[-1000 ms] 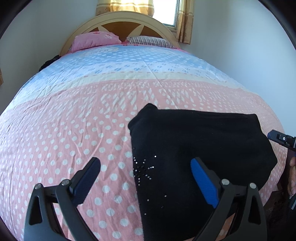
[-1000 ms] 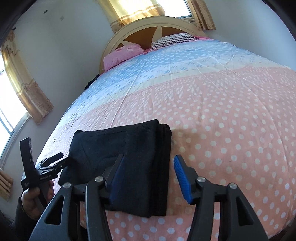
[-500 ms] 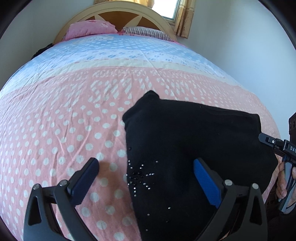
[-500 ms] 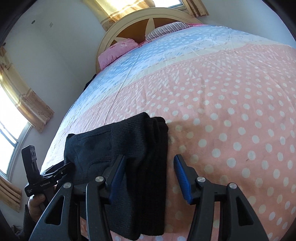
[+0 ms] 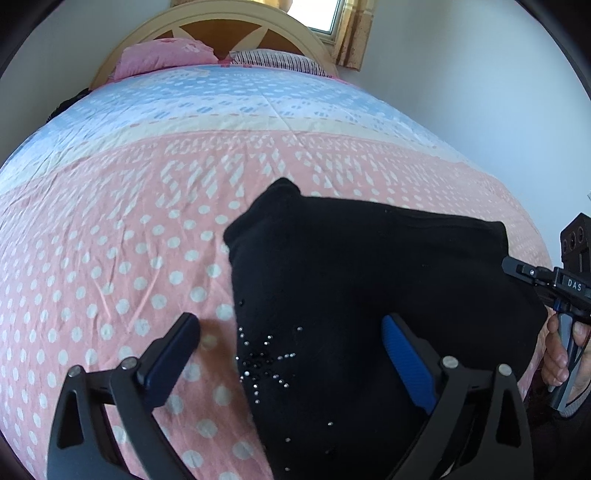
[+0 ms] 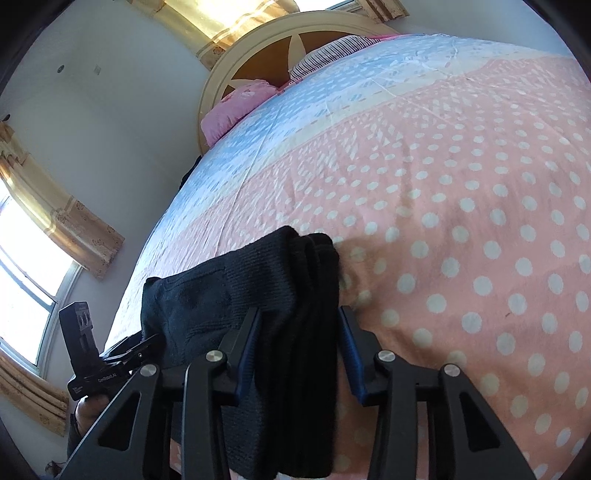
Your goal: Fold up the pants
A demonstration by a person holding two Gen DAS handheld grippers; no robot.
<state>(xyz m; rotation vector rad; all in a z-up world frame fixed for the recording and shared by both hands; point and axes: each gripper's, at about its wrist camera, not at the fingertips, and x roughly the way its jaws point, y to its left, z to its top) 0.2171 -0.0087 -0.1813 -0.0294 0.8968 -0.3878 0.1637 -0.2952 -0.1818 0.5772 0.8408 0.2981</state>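
The black pants (image 5: 369, 266) lie folded into a thick rectangle near the foot of the bed, with a sequin star (image 5: 266, 354) on top. My left gripper (image 5: 288, 325) hovers over their left edge, its jaws wide and closing a little. One finger is over the bedspread and the other over the cloth, neither pad pressing. My right gripper (image 6: 298, 314) straddles the stacked fold at the right edge of the pants (image 6: 207, 295). Its jaws are closing, the fold fills the gap between them, and the pads are not clearly pressing.
The pink, cream and blue dotted bedspread (image 5: 110, 258) stretches to a pink pillow (image 5: 162, 59), a striped pillow (image 5: 277, 59) and a wooden headboard (image 5: 236, 22). Curtained windows (image 6: 37, 258) and white walls surround the bed. A hand (image 5: 557, 354) holds the right gripper's handle.
The right gripper sank onto the folded edge and its jaws narrowed around it. The left gripper tilted further down towards the pants and stayed wide.
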